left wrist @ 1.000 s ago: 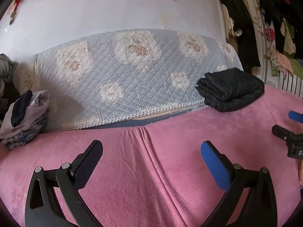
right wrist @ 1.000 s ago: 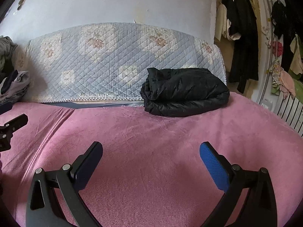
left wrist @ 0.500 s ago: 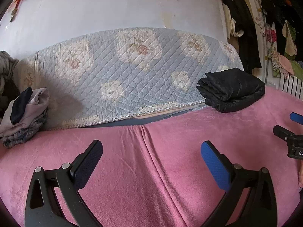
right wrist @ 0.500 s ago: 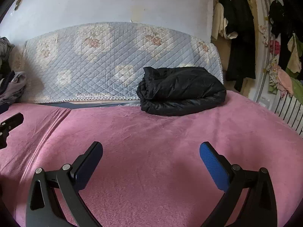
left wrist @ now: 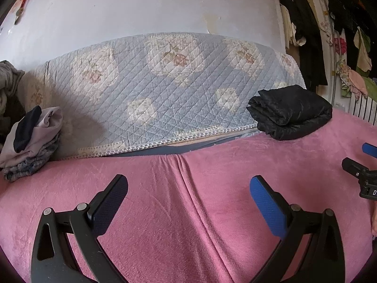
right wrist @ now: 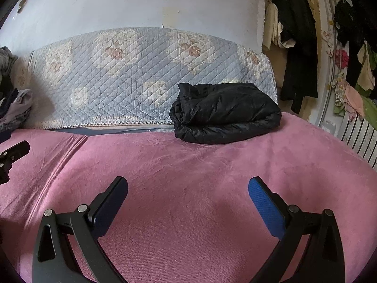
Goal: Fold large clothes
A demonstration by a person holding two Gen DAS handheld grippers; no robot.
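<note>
A folded black puffer jacket [right wrist: 223, 112] lies at the back of the pink blanket [right wrist: 188, 169], against the quilted backrest. From the left wrist it shows at the far right [left wrist: 292, 112]. My left gripper [left wrist: 188, 200] hovers open over the pink blanket [left wrist: 165, 212], holding nothing, well short of the jacket. My right gripper [right wrist: 188, 199] is open too, empty, with the jacket straight ahead and a little right. Part of the right gripper [left wrist: 362, 176] shows at the right edge of the left wrist view; part of the left gripper [right wrist: 11, 155] shows at the left edge of the right wrist view.
A pile of folded clothes [left wrist: 30, 139] sits at the back left. The blue floral quilted cover [left wrist: 165, 89] drapes the backrest under a white wall. Dark garments [right wrist: 294, 35] hang at the right, with a white radiator [right wrist: 360, 136] below them.
Both grippers have drifted slightly; the jacket sits a little further left and lower in the right wrist view. Both stay open and empty.
</note>
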